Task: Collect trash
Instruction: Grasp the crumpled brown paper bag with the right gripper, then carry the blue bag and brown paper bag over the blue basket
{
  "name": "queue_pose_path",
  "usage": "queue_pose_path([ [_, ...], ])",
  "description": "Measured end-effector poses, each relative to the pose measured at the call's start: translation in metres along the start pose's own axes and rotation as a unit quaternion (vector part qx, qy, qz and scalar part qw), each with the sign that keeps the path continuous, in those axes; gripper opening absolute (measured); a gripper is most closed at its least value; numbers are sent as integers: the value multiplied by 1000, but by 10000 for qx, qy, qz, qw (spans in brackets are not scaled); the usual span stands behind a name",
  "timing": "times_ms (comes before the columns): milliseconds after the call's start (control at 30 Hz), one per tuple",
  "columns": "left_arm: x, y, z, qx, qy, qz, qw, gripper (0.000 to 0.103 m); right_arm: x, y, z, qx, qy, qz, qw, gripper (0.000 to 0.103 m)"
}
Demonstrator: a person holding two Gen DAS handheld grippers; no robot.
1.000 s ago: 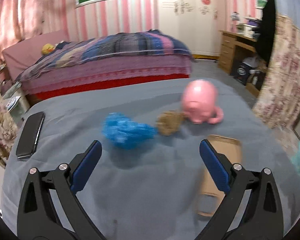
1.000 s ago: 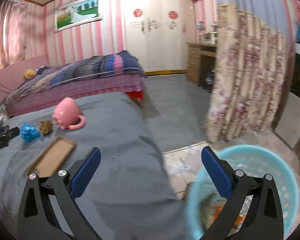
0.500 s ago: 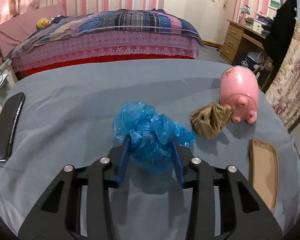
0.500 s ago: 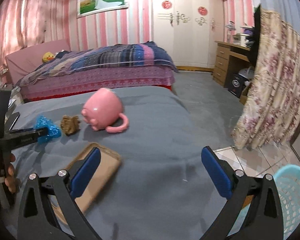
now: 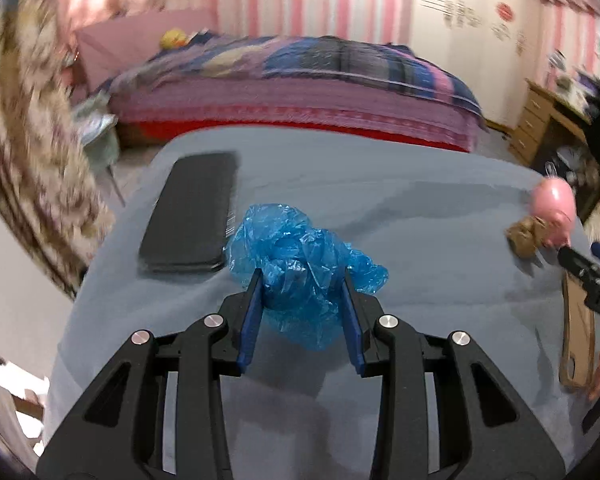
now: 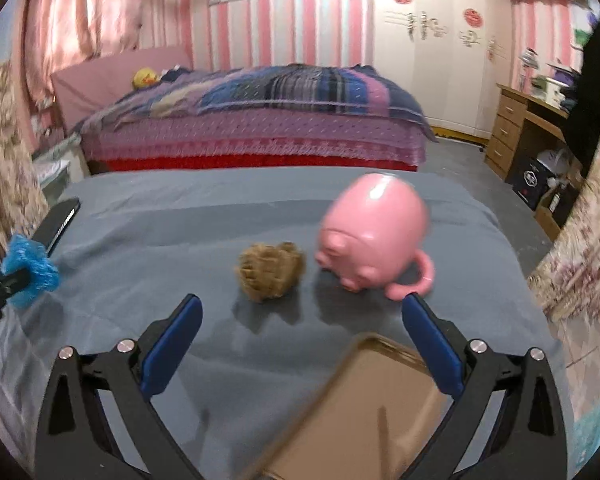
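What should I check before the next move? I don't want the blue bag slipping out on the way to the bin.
1. Left tool shut on the blue bag: ok, both pads press into it.
2. Bag clear of the phone: ok, apart.
3. Bag lifted off the grey cover: cannot tell.
4. Right tool free for the next piece: ok, open and empty.
5. Brown wad ahead of the right tool: ok, beside the pink mug, whether touching cannot tell.
6. Bin in view: not ok, only a teal sliver at the right wrist view's edge.
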State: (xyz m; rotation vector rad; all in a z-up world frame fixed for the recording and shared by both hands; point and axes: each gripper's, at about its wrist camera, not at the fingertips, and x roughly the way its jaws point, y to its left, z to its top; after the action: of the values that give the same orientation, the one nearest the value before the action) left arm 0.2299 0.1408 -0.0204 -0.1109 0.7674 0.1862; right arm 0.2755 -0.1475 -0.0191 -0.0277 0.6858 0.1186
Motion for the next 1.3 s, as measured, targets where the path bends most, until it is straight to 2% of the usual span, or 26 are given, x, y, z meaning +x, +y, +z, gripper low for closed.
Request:
queue_pose_path([
  [100,9,21,-1,-331,102,11,9994,35,13,12,10,-58,170,22,9998,82],
  [233,10,35,1,-530,42,-41,9986,35,36,26,19,-159,460,-53,9988,73],
  [333,11,33,0,-519,14,-42,9986,35,53,30,23,-57,754,13,9971,58],
  [400,9,30,-2,-463,-22,-16,9989,35,60,32,24,-75,793,29,9968,46],
  [500,5,24,-3,-384,-69,-20,9992,35,59,32,22,-153,697,60,9974,41],
  [733,-10,3,-2,-222,-193,-47,9996,35,10,26,3,-443,159,92,9988,40],
  [900,-39,-30,-7,27,-329,-207,9992,35,-40,5,-17,-466,-130,158,9987,40],
  [1133,-86,-85,-29,408,-486,-513,9967,35,-123,-48,-45,-392,-450,69,9982,40],
  [1300,-107,-117,-40,448,-473,-822,9945,35,-167,-87,-63,-247,-544,-127,9981,40],
])
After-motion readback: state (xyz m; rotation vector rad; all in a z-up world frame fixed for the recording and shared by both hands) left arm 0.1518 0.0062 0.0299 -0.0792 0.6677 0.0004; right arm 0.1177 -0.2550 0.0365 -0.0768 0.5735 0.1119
